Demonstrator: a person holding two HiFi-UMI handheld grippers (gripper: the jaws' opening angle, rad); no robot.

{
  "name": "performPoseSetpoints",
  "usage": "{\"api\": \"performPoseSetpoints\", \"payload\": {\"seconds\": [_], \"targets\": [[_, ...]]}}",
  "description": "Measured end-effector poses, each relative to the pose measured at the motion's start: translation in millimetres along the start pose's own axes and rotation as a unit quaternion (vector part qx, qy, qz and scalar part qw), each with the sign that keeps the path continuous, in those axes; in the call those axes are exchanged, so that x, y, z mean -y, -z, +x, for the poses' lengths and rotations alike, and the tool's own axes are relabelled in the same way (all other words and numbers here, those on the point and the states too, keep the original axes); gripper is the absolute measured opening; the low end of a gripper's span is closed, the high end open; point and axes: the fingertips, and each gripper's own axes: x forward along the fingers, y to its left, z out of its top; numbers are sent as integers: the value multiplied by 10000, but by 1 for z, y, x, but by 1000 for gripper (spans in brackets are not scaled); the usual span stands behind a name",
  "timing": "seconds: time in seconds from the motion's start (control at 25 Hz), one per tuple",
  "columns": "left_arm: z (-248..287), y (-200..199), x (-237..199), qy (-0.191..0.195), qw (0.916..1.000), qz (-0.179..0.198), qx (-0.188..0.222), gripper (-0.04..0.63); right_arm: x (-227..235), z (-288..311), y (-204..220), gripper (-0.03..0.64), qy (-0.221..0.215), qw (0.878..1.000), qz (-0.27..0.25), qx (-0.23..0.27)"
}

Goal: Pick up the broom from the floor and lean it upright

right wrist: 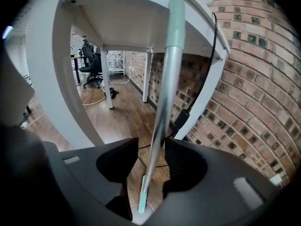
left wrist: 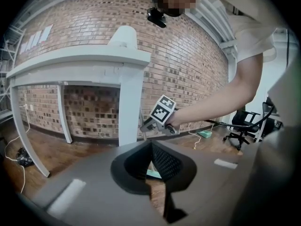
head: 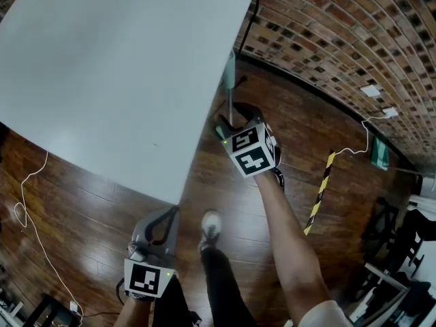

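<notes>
Broom propped at the table's edge

The broom stands upright on the wood floor, its green grip against the table edge. The right gripper has its jaws spread around the pole, not pinching. The left gripper has its jaws pressed together, empty.

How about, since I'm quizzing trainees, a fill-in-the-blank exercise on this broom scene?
The silver metal broom handle with a mint-green grip stands upright at the edge of the white ____. The right gripper has its jaws ____, not shut, with that handle between them. The left gripper has its jaws shut and holds ____.
Missing words: table; open; nothing.
</notes>
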Motion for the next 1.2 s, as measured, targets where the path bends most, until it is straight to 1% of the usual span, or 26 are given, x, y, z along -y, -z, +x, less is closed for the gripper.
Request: {"api": "performPoseSetpoints", "payload": {"seconds": [0.04,0.08,0.12,0.28,0.52,0.56,0.6,0.72,0.76,0.8,1.0,1.2], "targets": [[-1,2,0,-84,9995,-291,-13,0,2,-1,0,193,23,10000,9,-1],[-1,2,0,-130,9989,-457,-13,0,4,-2,-1,193,53,10000,12,-1],[-1,2,0,-138,9986,-509,-5,0,6,-3,-1,193,86,10000,9,1],[3,1,-2,-118,9988,-484,-18,0,13,-4,3,194,115,9999,67,-31],[5,1,-9,-205,9989,-420,-66,0,14,-20,19,201,200,9994,265,43],[5,0,-9,-206,9990,-400,-65,0,15,-24,22,190,266,9992,289,71],[5,-1,-10,-202,9991,-376,-65,0,17,-28,24,165,360,9988,316,103],[1,-10,-11,-214,9993,-320,-3,0,23,-47,28,55,676,9966,429,216],[-1,-15,-11,-217,9993,-294,53,0,24,-56,29,16,763,9956,467,285],[-5,-21,-10,-206,9994,-253,112,0,25,-65,28,13,844,9946,497,356],[-35,-51,0,-30,9994,-130,320,0,24,-127,19,12,1161,9874,872,631],[-84,-86,8,90,9986,-20,514,0,-4,-211,5,12,1319,9820,1076,822]]}}
